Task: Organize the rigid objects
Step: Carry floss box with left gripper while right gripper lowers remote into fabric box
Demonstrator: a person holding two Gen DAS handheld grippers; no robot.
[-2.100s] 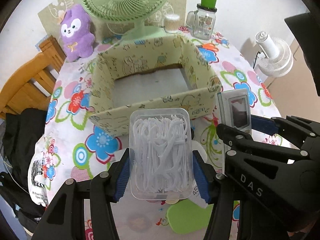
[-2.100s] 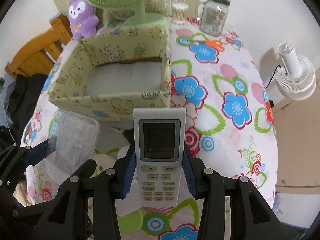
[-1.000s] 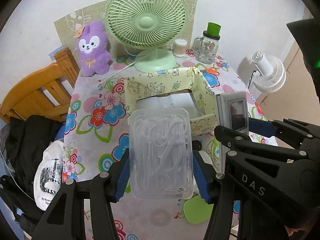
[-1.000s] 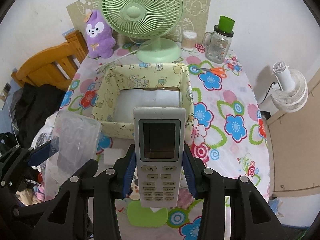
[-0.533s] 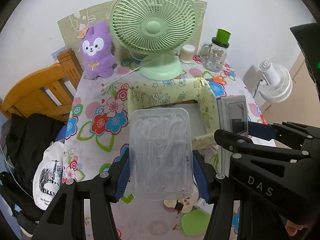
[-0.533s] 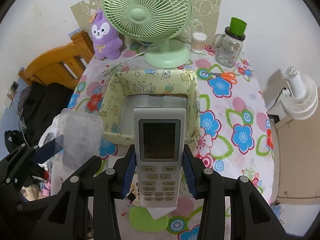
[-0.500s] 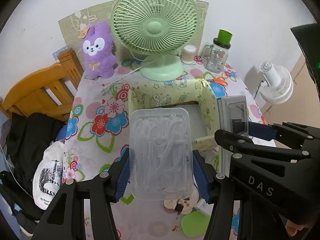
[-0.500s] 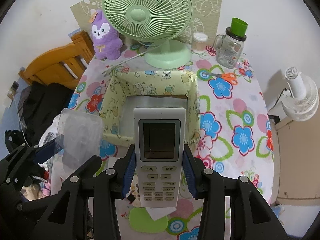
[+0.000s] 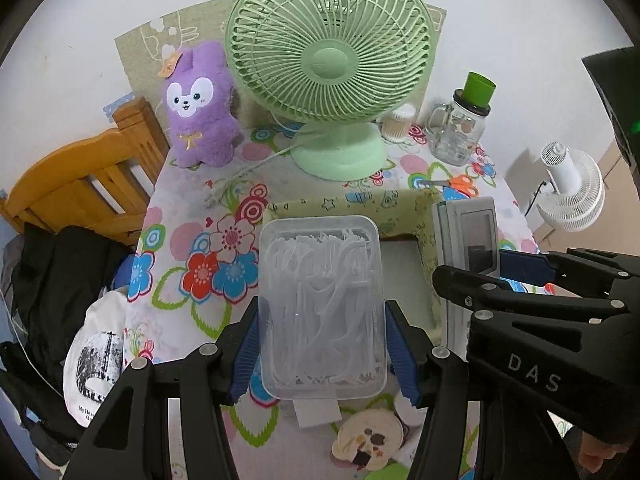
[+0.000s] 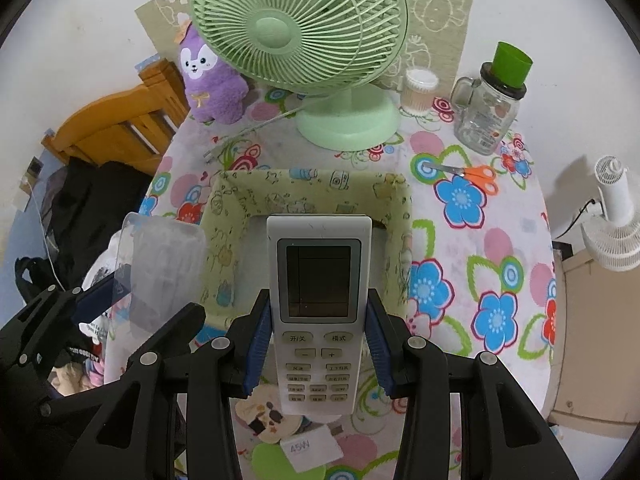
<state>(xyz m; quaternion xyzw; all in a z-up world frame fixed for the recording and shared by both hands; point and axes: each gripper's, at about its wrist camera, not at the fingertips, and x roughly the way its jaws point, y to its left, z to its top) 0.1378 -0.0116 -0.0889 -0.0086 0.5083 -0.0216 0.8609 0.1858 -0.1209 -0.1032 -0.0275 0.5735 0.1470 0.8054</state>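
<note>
My left gripper (image 9: 320, 348) is shut on a clear plastic box of white floss picks (image 9: 320, 304), held above the table in front of the yellow-green patterned storage box (image 9: 400, 216). My right gripper (image 10: 318, 360) is shut on a white remote control (image 10: 318, 292) with a grey screen, which hangs over the storage box (image 10: 240, 208) whose pale inside shows beside it. In the left wrist view the remote (image 9: 468, 240) and the right gripper (image 9: 500, 284) stand at the right. In the right wrist view the floss box (image 10: 160, 264) shows at the left.
A green desk fan (image 10: 304, 40), a purple plush rabbit (image 9: 198, 108), a glass jar with a green lid (image 10: 492, 100), a cotton swab tub (image 10: 418, 92) and orange scissors (image 10: 468, 172) stand on the floral tablecloth (image 10: 500, 240). Small items (image 10: 272, 416) lie near its front edge. A wooden chair (image 9: 80, 188) stands left.
Both grippers have drawn back and to the side with their loads; the storage box now sits nearer the frames' middle, and the fan looms larger. Both grips are unchanged.
</note>
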